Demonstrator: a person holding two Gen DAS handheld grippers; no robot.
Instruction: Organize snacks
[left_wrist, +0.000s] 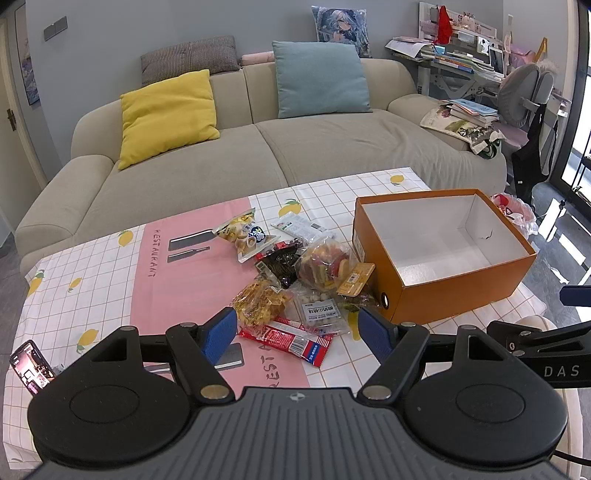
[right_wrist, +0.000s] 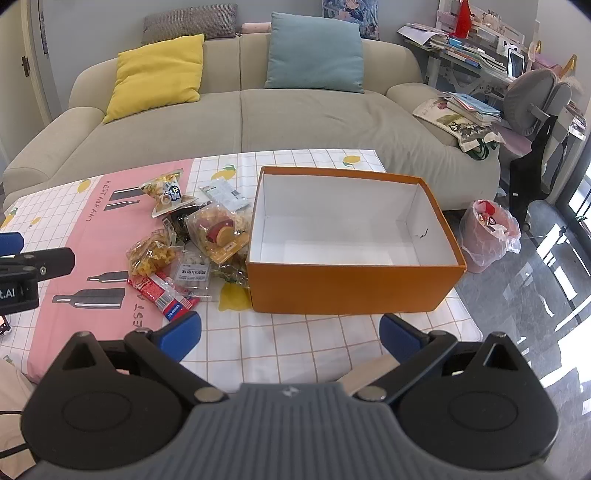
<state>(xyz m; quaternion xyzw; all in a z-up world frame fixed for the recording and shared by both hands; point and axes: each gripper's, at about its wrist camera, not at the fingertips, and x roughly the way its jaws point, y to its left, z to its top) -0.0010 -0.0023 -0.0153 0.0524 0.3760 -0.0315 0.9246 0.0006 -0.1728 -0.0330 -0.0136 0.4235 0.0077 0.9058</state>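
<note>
Zero snacks (left_wrist: 291, 280) boxed: orange box (right_wrist: 351, 284) empty, pile mid-table beside it; both hand-held grippers, left (left_wrist: 297, 332) and right (right_wrist: 290, 332), open, holding nothing.

The phone (left_wrist: 31, 365) lay partly hidden behind the left gripper's body. Print on the white snack packet (right_wrist: 192, 272) was too small to read. The dark packet (left_wrist: 279, 266) sat mostly buried under other snacks.

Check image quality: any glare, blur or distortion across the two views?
Left wrist view: sharp, strong fisheye bending at the sofa and dark corners. Right wrist view: equally sharp, window glare on the glossy floor at right; orange box and snack pile evenly lit.
</note>
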